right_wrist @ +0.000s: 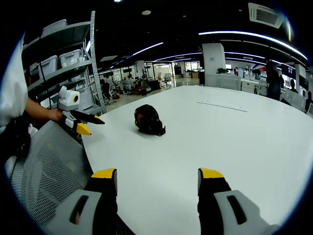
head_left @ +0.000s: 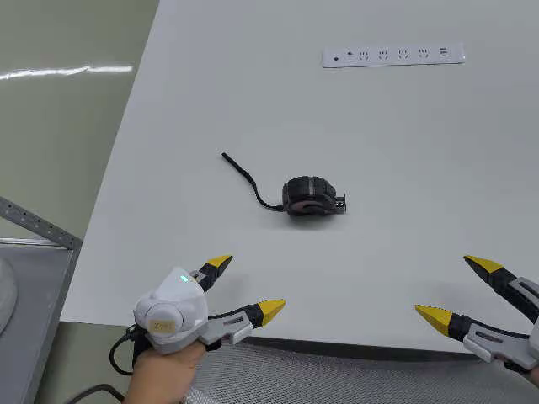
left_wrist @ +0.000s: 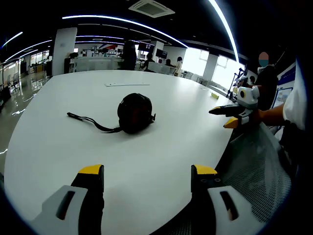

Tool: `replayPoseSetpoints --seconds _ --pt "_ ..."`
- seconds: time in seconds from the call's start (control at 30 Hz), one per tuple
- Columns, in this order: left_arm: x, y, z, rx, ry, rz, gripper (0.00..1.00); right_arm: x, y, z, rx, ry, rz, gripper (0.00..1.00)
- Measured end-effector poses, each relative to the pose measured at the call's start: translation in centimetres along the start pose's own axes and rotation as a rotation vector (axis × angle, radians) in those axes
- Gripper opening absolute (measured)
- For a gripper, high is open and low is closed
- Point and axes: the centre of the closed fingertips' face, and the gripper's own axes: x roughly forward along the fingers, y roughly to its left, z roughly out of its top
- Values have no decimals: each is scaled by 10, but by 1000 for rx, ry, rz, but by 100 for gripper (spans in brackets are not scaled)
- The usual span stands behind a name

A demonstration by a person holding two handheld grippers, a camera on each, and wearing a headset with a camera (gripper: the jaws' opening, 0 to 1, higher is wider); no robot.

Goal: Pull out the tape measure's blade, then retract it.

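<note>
A black tape measure (head_left: 310, 198) lies on its side in the middle of the white table (head_left: 278, 101), its black wrist strap (head_left: 246, 178) trailing off to the left; no blade is out. It also appears as the dark round case (left_wrist: 135, 113) in the left gripper view and the tape measure (right_wrist: 148, 119) in the right gripper view. My left gripper (head_left: 245, 286) hovers open over the near table edge, short of the tape measure. My right gripper (head_left: 461, 290) is open too, at the near right. Both sets of yellow-tipped jaws hold nothing.
A white power strip (head_left: 392, 55) lies flat at the far side of the table. A grey mesh chair back (head_left: 337, 374) sits just below the near edge. Metal shelving (right_wrist: 63, 68) stands to the left of the table, and people are in the background.
</note>
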Motion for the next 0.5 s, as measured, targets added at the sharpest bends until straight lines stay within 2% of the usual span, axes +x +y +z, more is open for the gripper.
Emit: replayPoseSetpoints --seconds 0.5 --pt "-1 -1 2 0 -3 -2 70 -1 -1 0 -9 -3 -1 68"
